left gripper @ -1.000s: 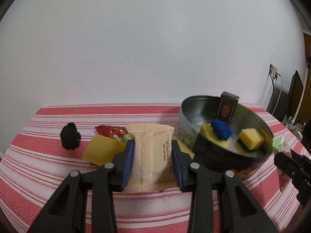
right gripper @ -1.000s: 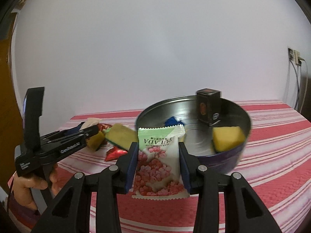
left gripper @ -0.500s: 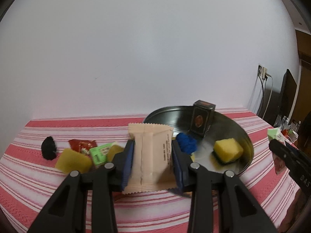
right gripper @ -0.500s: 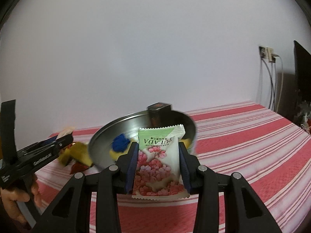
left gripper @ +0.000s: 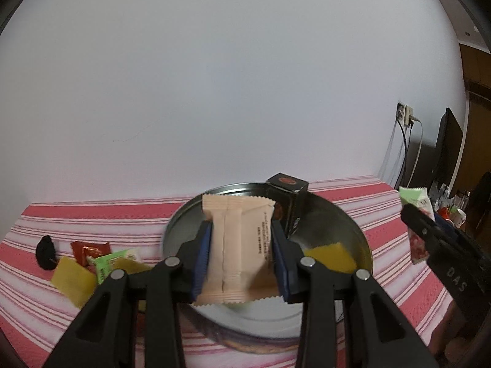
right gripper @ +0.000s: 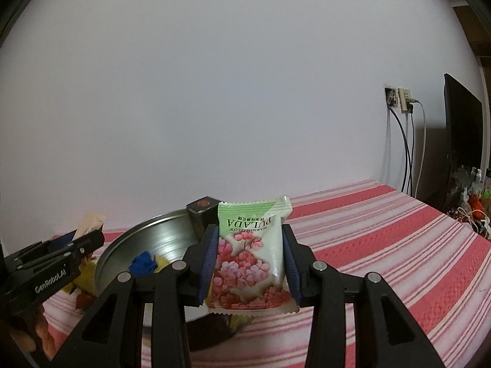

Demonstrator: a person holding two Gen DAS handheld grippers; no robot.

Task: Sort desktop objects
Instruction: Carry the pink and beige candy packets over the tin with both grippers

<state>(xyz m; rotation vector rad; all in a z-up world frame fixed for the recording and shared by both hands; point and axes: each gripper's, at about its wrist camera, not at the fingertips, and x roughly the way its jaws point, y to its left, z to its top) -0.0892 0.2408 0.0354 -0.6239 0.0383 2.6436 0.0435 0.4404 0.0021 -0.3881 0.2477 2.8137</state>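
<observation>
Now my left tongs [left gripper: 242, 263], clamped on the beige packet [left gripper: 237, 250], have swung from the loose pile to above the tin [left gripper: 353, 233]. My right tongs [right gripper: 251, 265] have carried the green marshmallow packet [right gripper: 252, 254], also clamped, up beside the tin's rim, so I judge both drops are next.

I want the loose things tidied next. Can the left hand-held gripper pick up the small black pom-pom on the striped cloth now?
Probably not yet: the left hand-held gripper is shut on a beige snack packet, so its jaws are occupied. The black pom-pom itself lies uncovered.
</observation>
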